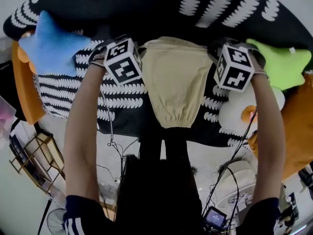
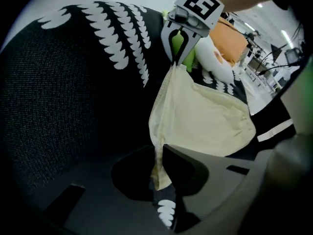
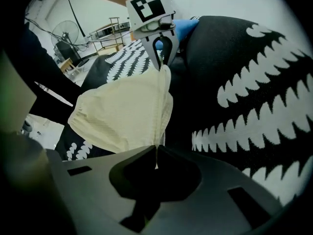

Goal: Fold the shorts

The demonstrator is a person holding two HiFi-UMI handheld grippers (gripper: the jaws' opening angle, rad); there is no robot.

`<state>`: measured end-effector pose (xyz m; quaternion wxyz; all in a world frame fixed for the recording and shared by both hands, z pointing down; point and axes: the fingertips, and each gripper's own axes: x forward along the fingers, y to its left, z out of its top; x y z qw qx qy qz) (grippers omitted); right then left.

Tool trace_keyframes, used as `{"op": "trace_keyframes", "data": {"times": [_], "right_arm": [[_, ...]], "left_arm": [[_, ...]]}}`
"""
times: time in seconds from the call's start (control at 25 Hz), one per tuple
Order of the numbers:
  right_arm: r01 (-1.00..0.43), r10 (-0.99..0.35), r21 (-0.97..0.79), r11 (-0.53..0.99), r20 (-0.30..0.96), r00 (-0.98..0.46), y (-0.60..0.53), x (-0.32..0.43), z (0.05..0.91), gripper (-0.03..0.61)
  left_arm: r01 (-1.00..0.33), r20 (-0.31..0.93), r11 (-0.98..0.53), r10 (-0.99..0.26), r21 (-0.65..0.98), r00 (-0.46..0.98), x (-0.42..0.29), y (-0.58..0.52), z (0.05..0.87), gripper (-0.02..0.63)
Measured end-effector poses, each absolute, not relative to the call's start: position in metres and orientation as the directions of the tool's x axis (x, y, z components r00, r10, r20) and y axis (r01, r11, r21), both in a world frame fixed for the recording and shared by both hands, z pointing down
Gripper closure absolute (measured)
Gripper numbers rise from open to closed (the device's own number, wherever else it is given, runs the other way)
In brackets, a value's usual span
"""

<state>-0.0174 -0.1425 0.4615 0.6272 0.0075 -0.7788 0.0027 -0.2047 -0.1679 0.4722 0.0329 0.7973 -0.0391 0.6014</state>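
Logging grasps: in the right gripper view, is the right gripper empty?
No: the right gripper is pinched shut on an edge of the cream shorts, which hang from its jaws.

The shorts [image 1: 173,80] hang stretched between the left tool [image 2: 161,173] and the right tool [image 3: 155,153], each clamped on a top corner, so the way between the two is barred by cloth. Beyond the cloth, the black patterned cover [image 1: 146,13] lies bare and passable. A blue star plush [image 1: 51,45] and an orange cushion [image 1: 24,87] crowd the left side. A green star plush [image 1: 281,62] and an egg-shaped plush [image 1: 239,112] hem in the right.
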Motion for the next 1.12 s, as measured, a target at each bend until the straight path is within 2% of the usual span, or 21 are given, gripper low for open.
{"op": "trace_keyframes", "data": {"times": [0.08, 0.2, 0.36, 0.6, 0.68, 0.72, 0.8, 0.84, 0.92, 1.12], "right_arm": [[0.007, -0.012, 0.014, 1.0, 0.981, -0.195, -0.129, -0.013, 0.463, 0.555], [0.066, -0.026, 0.038, 0.997, 0.986, -0.166, -0.119, -0.007, 0.465, 0.555], [0.131, -0.031, 0.054, 0.99, 0.985, -0.169, -0.107, 0.002, 0.466, 0.555], [0.17, -0.009, 0.03, 0.985, 0.992, -0.125, -0.083, 0.019, 0.471, 0.555], [0.172, 0.011, 0.012, 0.985, 0.992, -0.128, -0.077, 0.019, 0.482, 0.555], [0.168, 0.026, -0.003, 0.986, 0.99, -0.139, -0.075, 0.019, 0.485, 0.555], [0.143, 0.036, -0.012, 0.99, 0.986, -0.164, -0.078, 0.023, 0.487, 0.555], [0.124, 0.026, -0.004, 0.992, 0.984, -0.178, -0.083, 0.027, 0.485, 0.555], [0.066, -0.007, 0.022, 0.998, 0.975, -0.223, -0.096, 0.03, 0.477, 0.555], [-0.115, -0.164, 0.132, 0.985, 0.923, -0.348, -0.14, 0.008, 0.436, 0.555]], "left_arm": [[-0.12, 0.959, -0.992, -0.072, -0.04, 0.273, -0.199, -0.171, 0.483, 0.53], [-0.148, 0.96, -0.989, -0.063, -0.023, 0.272, -0.194, -0.179, 0.494, 0.35], [-0.062, 0.952, -0.996, 0.046, 0.068, 0.302, -0.178, -0.177, 0.502, 0.329], [0.099, 0.896, -0.969, 0.246, 0.226, 0.369, -0.124, -0.167, 0.505, 0.349], [0.124, 0.894, -0.952, 0.307, 0.281, 0.326, -0.116, -0.153, 0.522, 0.369], [0.122, 0.899, -0.941, 0.339, 0.317, 0.279, -0.117, -0.144, 0.533, 0.404], [0.112, 0.89, -0.913, 0.406, 0.391, 0.205, -0.121, -0.131, 0.541, 0.553], [0.117, 0.881, -0.903, 0.429, 0.414, 0.197, -0.12, -0.129, 0.536, 0.565], [0.143, 0.88, -0.906, 0.421, 0.398, 0.221, -0.121, -0.134, 0.516, 0.568], [0.158, 0.925, -0.963, 0.254, 0.217, 0.282, -0.153, -0.165, 0.44, 0.566]]}}
